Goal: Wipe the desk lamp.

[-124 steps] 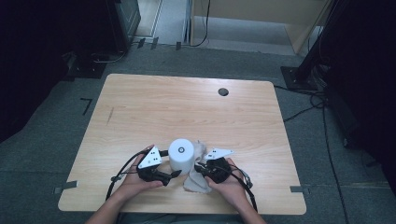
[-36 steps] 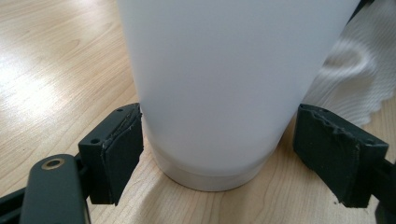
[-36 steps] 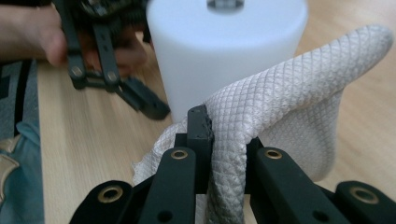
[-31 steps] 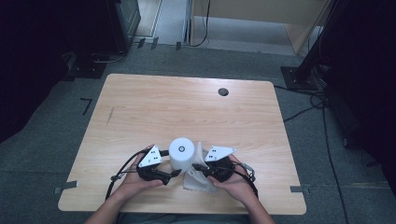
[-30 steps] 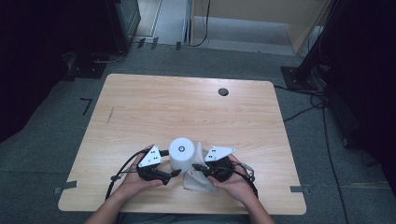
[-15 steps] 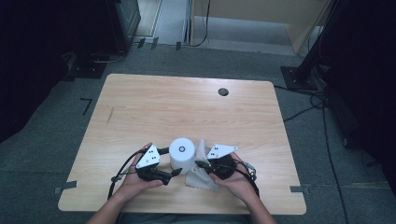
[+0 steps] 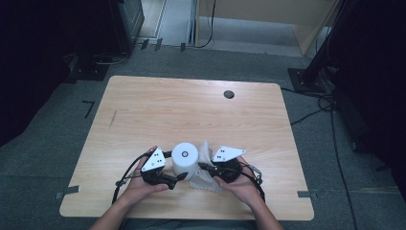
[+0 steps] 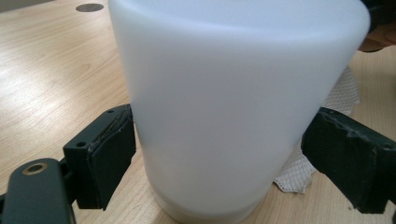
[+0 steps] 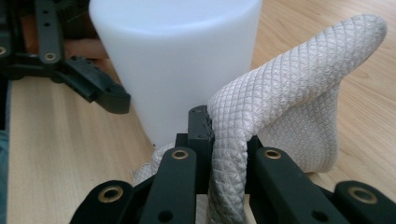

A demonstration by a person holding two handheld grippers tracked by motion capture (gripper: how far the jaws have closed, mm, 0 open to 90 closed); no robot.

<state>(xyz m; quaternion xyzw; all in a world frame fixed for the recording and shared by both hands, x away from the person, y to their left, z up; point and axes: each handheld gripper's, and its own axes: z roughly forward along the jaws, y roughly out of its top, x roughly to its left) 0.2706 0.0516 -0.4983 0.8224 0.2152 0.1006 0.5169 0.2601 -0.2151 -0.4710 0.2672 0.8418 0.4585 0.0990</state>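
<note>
compared with 1 second back: left gripper [image 7: 183, 175] has just been opening its jaws; the white cylinder [image 7: 185, 159] sits between them, left pad near its wall, right pad standing clear of it. cylinder in the same spot, upright on the table [image 7: 158, 112] near the front edge, between both hands. right gripper [image 7: 202, 166] unchanged, jaws pressed together on a fold of the white mesh cloth [image 9: 285, 95], which arches up beside the cylinder. the cloth's lower edge lies on the wood, touching the cylinder's base. left hand [image 7: 139, 184] and right hand [image 7: 242, 184] come in from the front edge, grippers angled inward toward the cylinder.
</note>
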